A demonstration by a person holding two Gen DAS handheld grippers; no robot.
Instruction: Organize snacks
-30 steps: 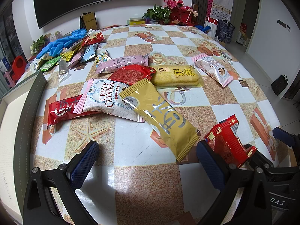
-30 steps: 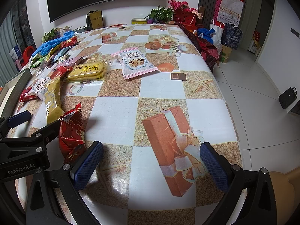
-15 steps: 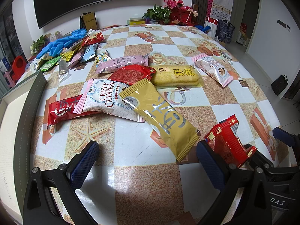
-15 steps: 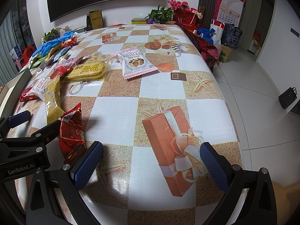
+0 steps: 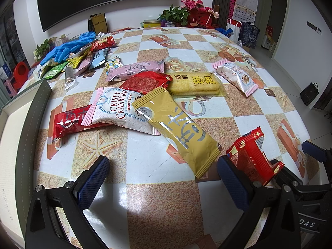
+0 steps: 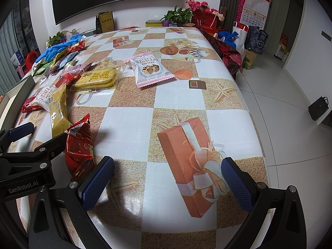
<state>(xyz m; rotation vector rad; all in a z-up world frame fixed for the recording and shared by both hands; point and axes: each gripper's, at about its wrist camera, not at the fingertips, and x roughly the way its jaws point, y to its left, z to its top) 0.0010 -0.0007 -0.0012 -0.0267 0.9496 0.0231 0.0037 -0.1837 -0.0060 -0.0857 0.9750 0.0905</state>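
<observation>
Several snack packets lie in a loose pile on the checked tablecloth: a gold packet (image 5: 176,128), a white "Crispy Cranberry" packet (image 5: 118,108), a red packet (image 5: 68,120), a yellow rice-cracker pack (image 5: 195,83) and a pink one (image 5: 134,70). A pink-edged white packet (image 6: 148,70) lies apart to the right. A small red packet (image 5: 253,155) (image 6: 79,145) stands tilted between the two grippers, leaning on the left gripper's right finger. My left gripper (image 5: 164,184) is open above bare cloth. My right gripper (image 6: 166,184) is open too, over a printed gift box.
A white box with a grey-green rim (image 5: 27,114) sits at the table's left edge. Blue gloves (image 5: 68,47) and more small packets lie at the far left. Plants and red flowers (image 6: 186,14) stand at the far end. The table edge (image 6: 255,124) drops to tiled floor on the right.
</observation>
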